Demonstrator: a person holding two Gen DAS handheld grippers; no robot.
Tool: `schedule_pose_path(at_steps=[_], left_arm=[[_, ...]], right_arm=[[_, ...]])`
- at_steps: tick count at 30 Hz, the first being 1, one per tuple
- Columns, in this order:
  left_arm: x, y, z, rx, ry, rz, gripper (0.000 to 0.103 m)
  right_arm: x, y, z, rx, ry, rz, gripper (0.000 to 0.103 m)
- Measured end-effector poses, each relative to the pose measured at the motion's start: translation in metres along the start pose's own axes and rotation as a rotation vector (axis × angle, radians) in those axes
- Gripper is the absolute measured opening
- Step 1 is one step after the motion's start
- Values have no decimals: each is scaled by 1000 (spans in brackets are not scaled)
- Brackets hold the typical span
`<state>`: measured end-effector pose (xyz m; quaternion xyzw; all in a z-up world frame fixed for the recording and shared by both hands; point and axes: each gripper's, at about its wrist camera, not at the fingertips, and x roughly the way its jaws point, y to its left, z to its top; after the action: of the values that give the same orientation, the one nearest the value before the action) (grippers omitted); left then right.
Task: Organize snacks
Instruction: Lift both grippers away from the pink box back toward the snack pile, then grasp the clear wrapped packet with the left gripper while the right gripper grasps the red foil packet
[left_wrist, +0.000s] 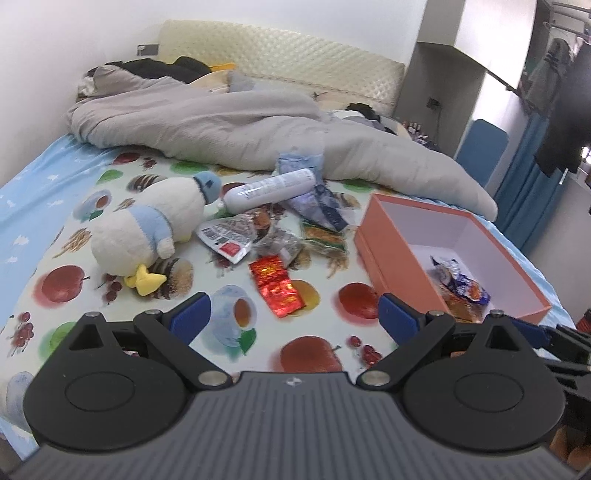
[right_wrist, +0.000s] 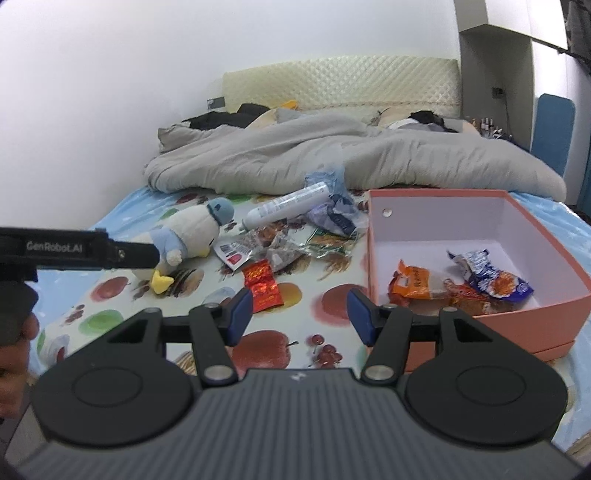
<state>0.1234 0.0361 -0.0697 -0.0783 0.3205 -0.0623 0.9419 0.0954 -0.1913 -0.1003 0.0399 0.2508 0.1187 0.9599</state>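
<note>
Plush toy: one white duck doll with pale blue cap and yellow feet (left_wrist: 147, 236), lying on the fruit-print sheet (left_wrist: 66, 254) at ten o'clock from the left gripper.
Left gripper (left_wrist: 293, 314): blue-padded jaws spread wide, nothing between them, hovering above the sheet.
Loose snacks: one shiny red foil packet (left_wrist: 277, 286) at twelve o'clock just ahead of the left gripper; beyond it a pile of about four crinkled clear and green wrappers (left_wrist: 266, 236), count unsure.
Bottle: one white cylindrical plastic bottle (left_wrist: 271, 190), on its side behind the pile.
Right gripper (right_wrist: 299, 314): jaws parted at a middling width, empty.
Box: one salmon-pink cardboard box with white inside (right_wrist: 554, 317), at two o'clock from the right gripper.
Boxed snacks: one orange packet (right_wrist: 413, 284) and one blue-and-orange packet (right_wrist: 491, 277).
</note>
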Motion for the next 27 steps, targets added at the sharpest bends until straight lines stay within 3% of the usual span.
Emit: schedule_pose_path(at_steps=[13,25,26,27], left_arm=[[53,54,4,-87,55,47,99],[142,89,28,-97,133,58,99],[151,91,33,-81,140,49,99],[160,91,38,-62,148,44,98]], right_arm=[[63,27,2,-52,58,32,58],[151,32,-1,-91,159,95,59],[159,32,-2,-96,170,99,64],[166,33,-3,-101,175,100,77]])
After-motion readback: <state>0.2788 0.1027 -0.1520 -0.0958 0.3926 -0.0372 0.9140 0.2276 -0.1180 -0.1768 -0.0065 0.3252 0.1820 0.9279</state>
